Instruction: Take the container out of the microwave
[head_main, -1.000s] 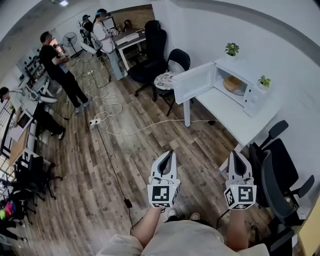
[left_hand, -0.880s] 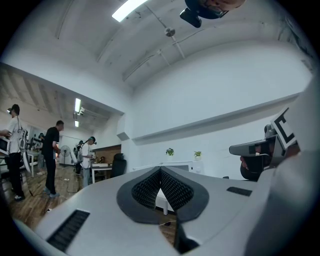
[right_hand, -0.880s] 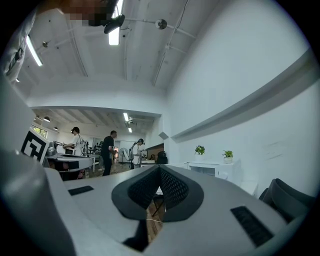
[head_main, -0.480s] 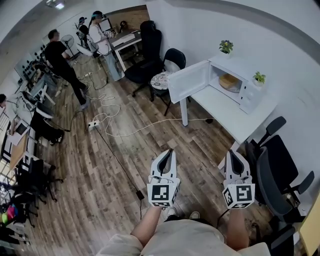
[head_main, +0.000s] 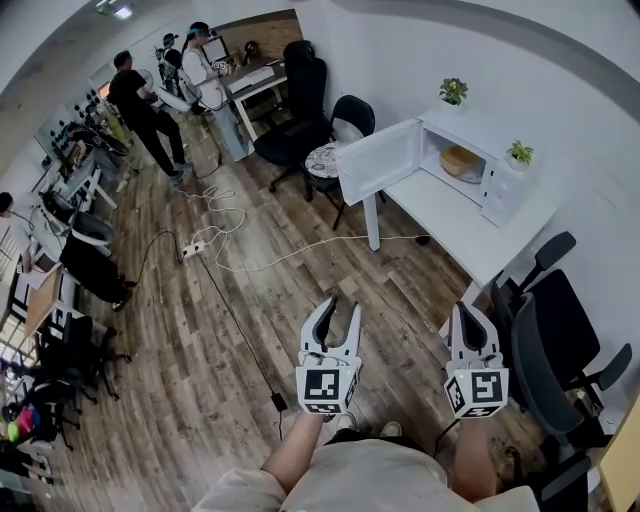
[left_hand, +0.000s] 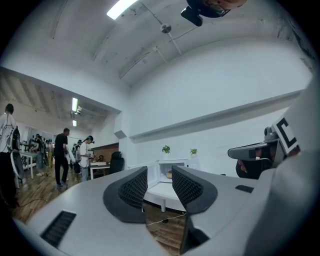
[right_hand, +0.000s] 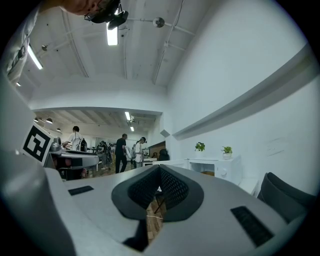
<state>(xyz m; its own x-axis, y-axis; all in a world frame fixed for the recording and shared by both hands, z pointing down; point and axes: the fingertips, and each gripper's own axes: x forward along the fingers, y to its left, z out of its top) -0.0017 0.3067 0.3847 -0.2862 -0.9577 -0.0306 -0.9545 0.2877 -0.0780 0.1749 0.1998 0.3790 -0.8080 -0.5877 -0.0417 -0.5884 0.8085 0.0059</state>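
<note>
Now, at the far left of the head view, the person in black (head_main: 140, 95) stands further back than a second ago, closer to the person in white (head_main: 205, 65) by the far desk. The left gripper (head_main: 343, 306) has just been opening: its jaws, together in both earlier frames, stand well apart, and the left gripper view (left_hand: 160, 186) shows nothing between them, only the room beyond. The right gripper (head_main: 470, 308) is as it was, jaws meeting at their tips with nothing held (right_hand: 159, 170). Both grippers point level over the wooden floor (head_main: 200, 330), well apart from the table.

Across that floor a white cable (head_main: 280, 255) trails from a power strip towards the white table (head_main: 450, 225). Black office chairs (head_main: 300, 100) stand behind the table's left end, and another chair (head_main: 560, 340) is at the right. On the table sits the white microwave (head_main: 500, 195), its door (head_main: 380, 165) swung wide open to the left. The container (head_main: 462, 163), tan and round, is still inside the cavity. One small potted plant (head_main: 454, 90) stands on the microwave's left corner, a second plant (head_main: 519, 153) on its right.
</note>
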